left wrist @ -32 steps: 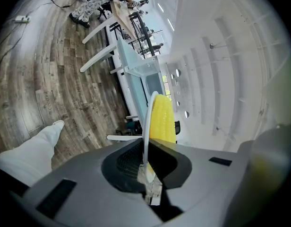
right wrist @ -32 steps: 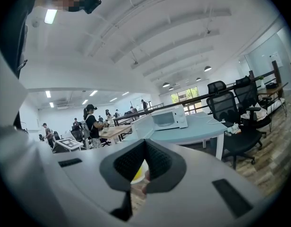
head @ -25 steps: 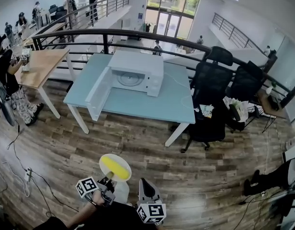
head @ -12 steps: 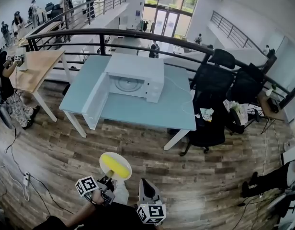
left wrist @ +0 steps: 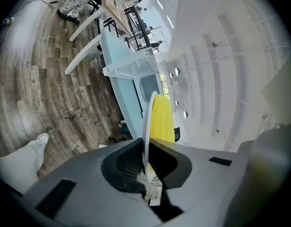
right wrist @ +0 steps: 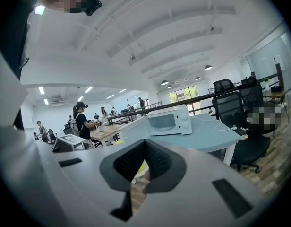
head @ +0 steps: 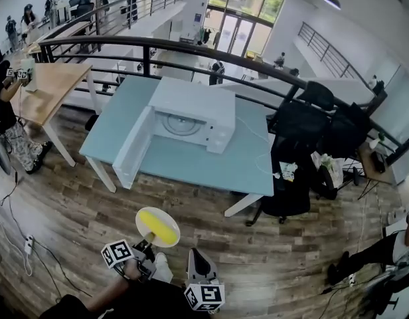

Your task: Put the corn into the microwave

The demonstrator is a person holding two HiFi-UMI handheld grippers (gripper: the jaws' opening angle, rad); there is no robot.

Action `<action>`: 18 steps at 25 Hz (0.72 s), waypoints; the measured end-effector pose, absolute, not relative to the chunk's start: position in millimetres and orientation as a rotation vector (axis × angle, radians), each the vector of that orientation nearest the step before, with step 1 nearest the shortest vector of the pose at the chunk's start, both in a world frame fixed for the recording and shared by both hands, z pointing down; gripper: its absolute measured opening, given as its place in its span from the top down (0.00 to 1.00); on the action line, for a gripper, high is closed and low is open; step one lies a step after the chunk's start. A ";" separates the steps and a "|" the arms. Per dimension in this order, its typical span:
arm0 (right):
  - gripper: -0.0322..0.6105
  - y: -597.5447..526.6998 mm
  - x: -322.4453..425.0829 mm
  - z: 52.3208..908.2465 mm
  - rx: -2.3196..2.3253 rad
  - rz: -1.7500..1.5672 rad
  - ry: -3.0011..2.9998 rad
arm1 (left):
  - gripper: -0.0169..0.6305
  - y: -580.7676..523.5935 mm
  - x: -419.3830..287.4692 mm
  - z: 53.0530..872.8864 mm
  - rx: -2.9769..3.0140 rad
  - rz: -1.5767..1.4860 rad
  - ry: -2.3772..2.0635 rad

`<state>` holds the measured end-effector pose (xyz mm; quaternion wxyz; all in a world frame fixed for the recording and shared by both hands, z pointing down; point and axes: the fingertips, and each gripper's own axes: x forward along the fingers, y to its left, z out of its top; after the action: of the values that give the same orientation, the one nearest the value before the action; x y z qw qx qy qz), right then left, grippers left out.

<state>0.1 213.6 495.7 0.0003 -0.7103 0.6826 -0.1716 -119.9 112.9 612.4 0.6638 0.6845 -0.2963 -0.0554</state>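
A yellow corn cob (head: 158, 226) lies on a small white plate (head: 146, 216), which I hold over the wooden floor. My left gripper (head: 143, 248) is shut on the plate's near rim. In the left gripper view the plate (left wrist: 146, 122) stands edge-on between the jaws, with the corn (left wrist: 162, 119) on its right side. My right gripper (head: 196, 263) is beside it, shut with nothing in it. The white microwave (head: 191, 115) stands on the pale blue table (head: 211, 168) ahead, and its door (head: 133, 148) hangs open to the left. The right gripper view also shows the microwave (right wrist: 169, 120).
Black office chairs (head: 311, 131) crowd the table's right end. A wooden desk (head: 48, 88) with a person (head: 5, 111) beside it stands at the left. A dark railing (head: 191, 48) runs behind the table. Cables (head: 18, 238) lie on the floor at the left.
Both grippers have moved forward over the floor toward the table, and the plate with the corn stays in the left gripper. The table and microwave look slightly nearer.
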 end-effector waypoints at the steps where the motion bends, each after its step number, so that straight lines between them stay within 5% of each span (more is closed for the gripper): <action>1: 0.94 207.8 1.3 496.4 -2.231 -0.539 2.143 | 0.94 108.1 -117.5 613.0 1.548 -0.123 -0.666; 18: 0.94 138.7 0.7 497.5 -2.206 -0.511 2.146 | 0.94 42.8 -99.0 607.1 1.592 -0.103 -0.634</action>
<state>0.7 138.7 497.5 0.0112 -0.7071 0.6878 -0.1639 -99.0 42.8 607.1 0.6536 0.7018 -0.2795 -0.0455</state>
